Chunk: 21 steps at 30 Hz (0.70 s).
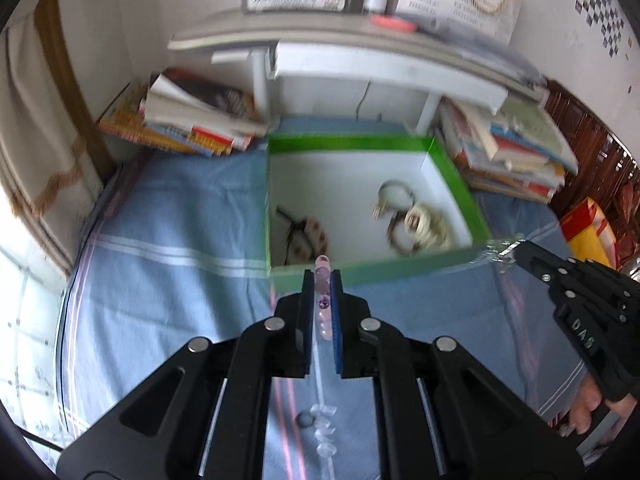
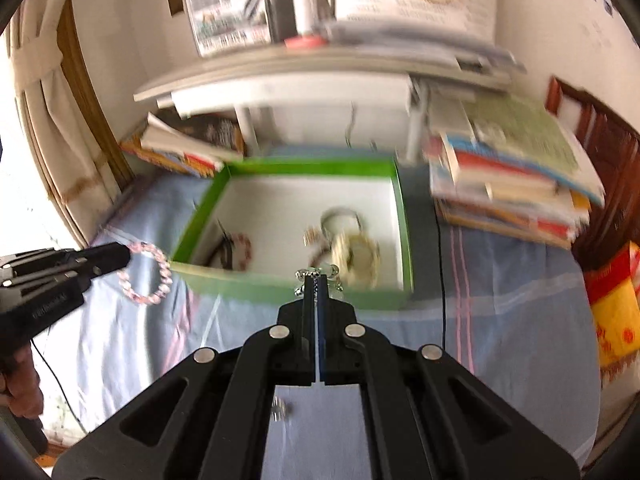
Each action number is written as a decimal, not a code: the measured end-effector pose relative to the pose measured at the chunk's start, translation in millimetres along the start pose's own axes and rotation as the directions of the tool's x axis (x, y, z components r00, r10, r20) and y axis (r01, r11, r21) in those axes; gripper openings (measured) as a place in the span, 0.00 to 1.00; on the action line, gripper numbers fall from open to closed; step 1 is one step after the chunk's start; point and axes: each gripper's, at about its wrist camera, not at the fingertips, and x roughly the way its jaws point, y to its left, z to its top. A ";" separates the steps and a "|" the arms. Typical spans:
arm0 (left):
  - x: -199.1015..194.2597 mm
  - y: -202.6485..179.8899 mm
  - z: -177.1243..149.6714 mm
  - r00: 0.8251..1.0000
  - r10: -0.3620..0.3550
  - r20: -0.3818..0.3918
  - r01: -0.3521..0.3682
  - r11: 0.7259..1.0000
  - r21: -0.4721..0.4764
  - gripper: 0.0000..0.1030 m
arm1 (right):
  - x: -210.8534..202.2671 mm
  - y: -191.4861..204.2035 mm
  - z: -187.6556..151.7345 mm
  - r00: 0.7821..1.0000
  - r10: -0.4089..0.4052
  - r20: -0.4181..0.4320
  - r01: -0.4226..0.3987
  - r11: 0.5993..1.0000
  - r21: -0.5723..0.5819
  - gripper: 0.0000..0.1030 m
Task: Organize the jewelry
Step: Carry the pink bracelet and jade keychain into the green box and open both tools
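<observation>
A green box with a white inside stands on the blue cloth; it also shows in the right wrist view. In it lie a reddish bead bracelet, a pale ring and cream bead bracelets. My left gripper is shut on a pink bead bracelet, held just short of the box's near wall; the bracelet hangs as a loop in the right wrist view. My right gripper is shut on a silver chain at the box's near wall; it shows in the left wrist view.
Stacks of books lie behind the box at the left and right. A white shelf with papers and a bottle stands behind. A clear bead strand and a small grey stone lie on the cloth. A red-yellow bag sits far right.
</observation>
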 end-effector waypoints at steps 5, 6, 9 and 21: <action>22.2 -21.8 38.7 1.000 -0.007 0.020 0.007 1.000 0.017 0.08 | 26.0 -5.3 28.7 1.000 0.000 0.016 0.000 1.000 -0.016 0.01; 27.7 -24.6 42.7 1.000 -0.012 0.014 0.012 1.000 0.014 0.08 | 37.0 -7.9 32.5 1.000 -0.003 0.004 0.003 1.000 -0.018 0.01; 56.9 -37.9 52.8 1.000 -0.001 -0.012 0.001 0.999 0.033 0.08 | 60.6 -11.5 33.4 0.999 0.000 -0.034 -0.001 1.000 -0.027 0.01; 139.0 -35.6 54.6 0.989 0.051 -0.136 -0.048 0.999 0.023 0.10 | 129.8 -16.4 22.7 0.988 0.003 -0.154 -0.007 1.000 -0.021 0.04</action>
